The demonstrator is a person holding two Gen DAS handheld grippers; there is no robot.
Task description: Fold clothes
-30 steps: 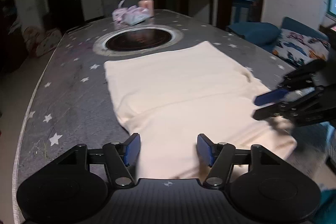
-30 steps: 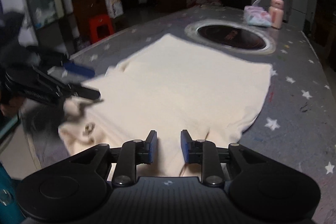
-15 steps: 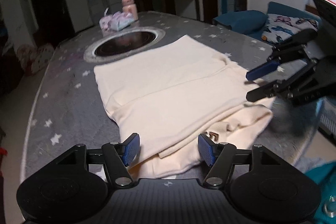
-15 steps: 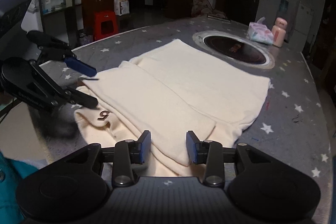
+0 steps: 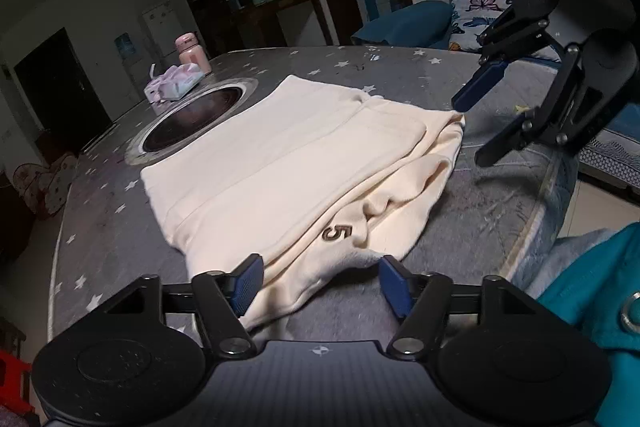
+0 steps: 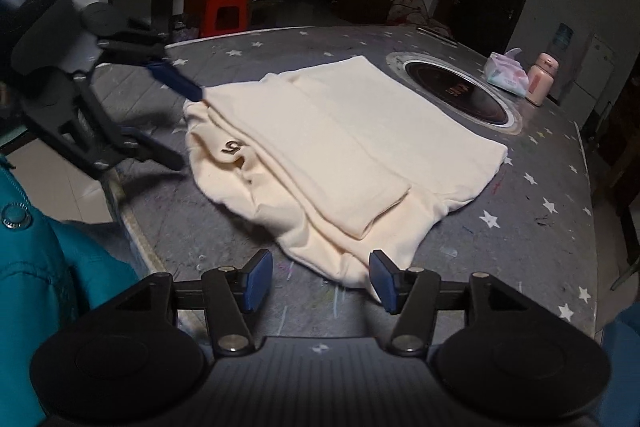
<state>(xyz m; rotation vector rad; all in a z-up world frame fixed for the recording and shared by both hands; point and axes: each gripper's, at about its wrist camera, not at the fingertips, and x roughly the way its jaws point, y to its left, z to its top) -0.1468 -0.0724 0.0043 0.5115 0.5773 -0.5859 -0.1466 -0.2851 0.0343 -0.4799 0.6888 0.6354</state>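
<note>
A cream garment (image 5: 304, 163) lies folded on the grey star-patterned table (image 5: 108, 227), its rumpled near end showing a dark "5" mark (image 5: 338, 233). My left gripper (image 5: 320, 283) is open at the garment's near edge, with cloth lying just ahead of its left finger and nothing pinched. In that view my right gripper (image 5: 470, 131) hovers open beside the garment's right corner. In the right wrist view the garment (image 6: 352, 147) spreads ahead of my open right gripper (image 6: 320, 281). There the left gripper (image 6: 182, 131) stands open at the garment's left corner.
A round recessed hob (image 5: 188, 119) sits in the table beyond the garment, with a tissue pack (image 5: 174, 83) and a pink bottle (image 5: 190, 51) behind it. A person's teal jacket (image 5: 592, 287) is at the near table edge. A red stool (image 6: 224, 11) and a sofa (image 5: 404, 23) stand beyond.
Both grippers drew back toward the near table edge. The right gripper's jaws went from nearly shut to wide apart. The garment's near end now lies folded over with the "5" showing.
</note>
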